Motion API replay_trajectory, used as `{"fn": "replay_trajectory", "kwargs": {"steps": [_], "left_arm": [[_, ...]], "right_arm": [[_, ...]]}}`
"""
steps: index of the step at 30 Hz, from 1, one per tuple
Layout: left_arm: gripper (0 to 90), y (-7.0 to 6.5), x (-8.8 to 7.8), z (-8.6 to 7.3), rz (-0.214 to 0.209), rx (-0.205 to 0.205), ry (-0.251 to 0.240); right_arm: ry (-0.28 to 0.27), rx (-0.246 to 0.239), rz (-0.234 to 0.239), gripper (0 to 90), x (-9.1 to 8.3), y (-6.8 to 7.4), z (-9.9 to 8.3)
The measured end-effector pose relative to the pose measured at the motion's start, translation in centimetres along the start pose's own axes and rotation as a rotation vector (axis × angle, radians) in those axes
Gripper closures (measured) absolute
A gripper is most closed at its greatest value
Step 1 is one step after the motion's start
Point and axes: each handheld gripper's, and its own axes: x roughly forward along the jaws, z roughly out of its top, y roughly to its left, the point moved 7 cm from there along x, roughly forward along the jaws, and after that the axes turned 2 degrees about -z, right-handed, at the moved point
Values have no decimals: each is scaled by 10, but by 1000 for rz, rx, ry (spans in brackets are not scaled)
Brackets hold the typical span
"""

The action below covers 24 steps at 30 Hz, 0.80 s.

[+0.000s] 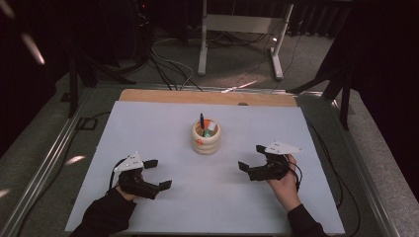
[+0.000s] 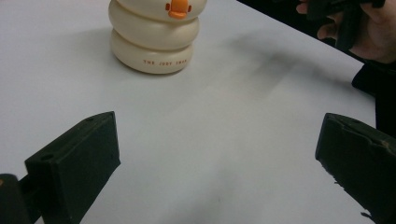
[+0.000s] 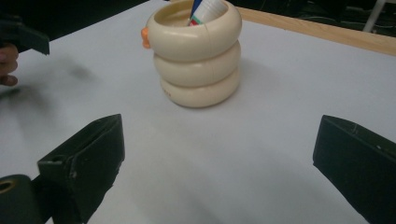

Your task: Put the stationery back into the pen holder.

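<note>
Since both tools hang empty with jaws spread wide, the left gripper (image 1: 159,173) at lower left of the high view and the right gripper (image 1: 251,157) at lower right, the sensible approach to the cream ringed pen holder (image 1: 206,138) at frame centre is slow and level, one tool steadying its wall while the other picks from above. Count: one holder, two grippers, one dark pen (image 1: 201,121) and one white-and-green tube (image 1: 210,129) standing inside.
</note>
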Motion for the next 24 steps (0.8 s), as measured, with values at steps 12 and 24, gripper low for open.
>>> {"fn": "replay_trajectory", "kwargs": {"steps": [12,24], "left_arm": [[3,-2,0,0,-4,9,0],[3,-2,0,-1,-4,12,2]], "right_arm": [[-7,9,15,19,-29,-11,-25],[6,1,10,19,-30,-17,-33]]}}
